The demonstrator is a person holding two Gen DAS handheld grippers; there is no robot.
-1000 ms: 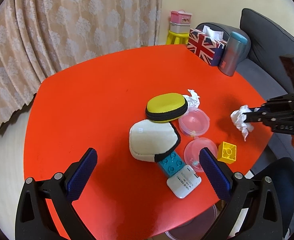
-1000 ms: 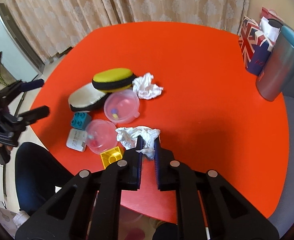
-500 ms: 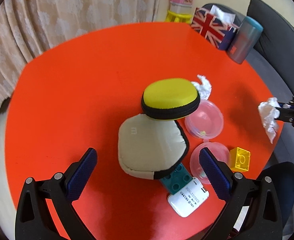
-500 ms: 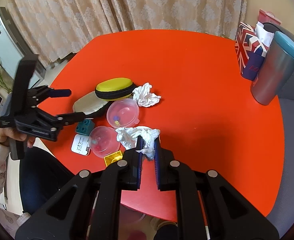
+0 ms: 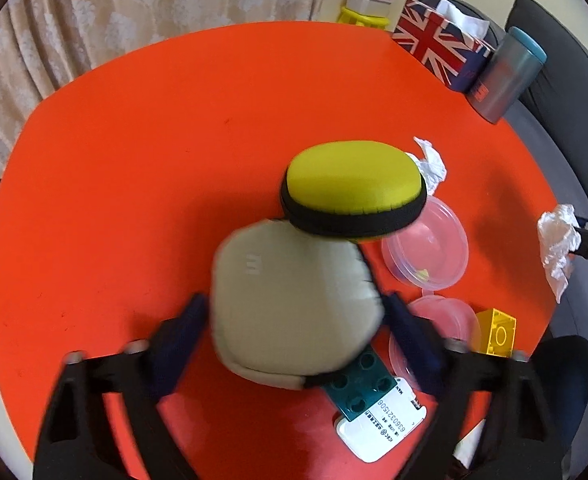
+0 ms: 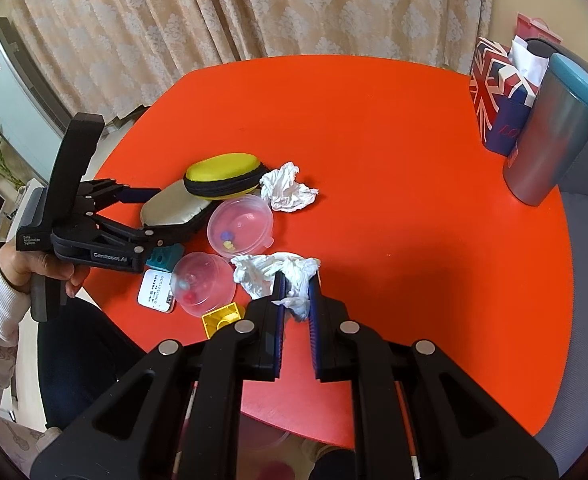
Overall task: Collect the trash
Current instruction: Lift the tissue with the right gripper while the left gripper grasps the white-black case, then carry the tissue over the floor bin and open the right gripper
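My right gripper [image 6: 296,280] is shut on a crumpled white tissue [image 6: 261,270] and holds it above the red table's near edge. That held tissue [image 5: 558,240] hangs at the far right of the left wrist view. A second crumpled tissue [image 6: 287,188] lies on the table beside a yellow zip case [image 6: 223,174]. My left gripper [image 5: 294,312] straddles a beige pouch [image 5: 289,280]. Its jaws are closing, and the blurred pads [image 5: 191,320] meet the pouch's two sides. The yellow case [image 5: 354,188] leans on the pouch's far edge.
Two clear round tubs [image 6: 239,222] [image 6: 201,282], a yellow brick [image 5: 496,332], a teal brick [image 5: 358,388] and a white labelled box [image 5: 382,428] crowd the near edge. A Union Jack tissue box [image 5: 438,48] and a grey tumbler [image 5: 506,76] stand at the far right by the sofa.
My left gripper has come down and forward over the beige pouch, and its jaws have narrowed from wide apart onto the pouch's sides. The right gripper and its tissue have not moved.
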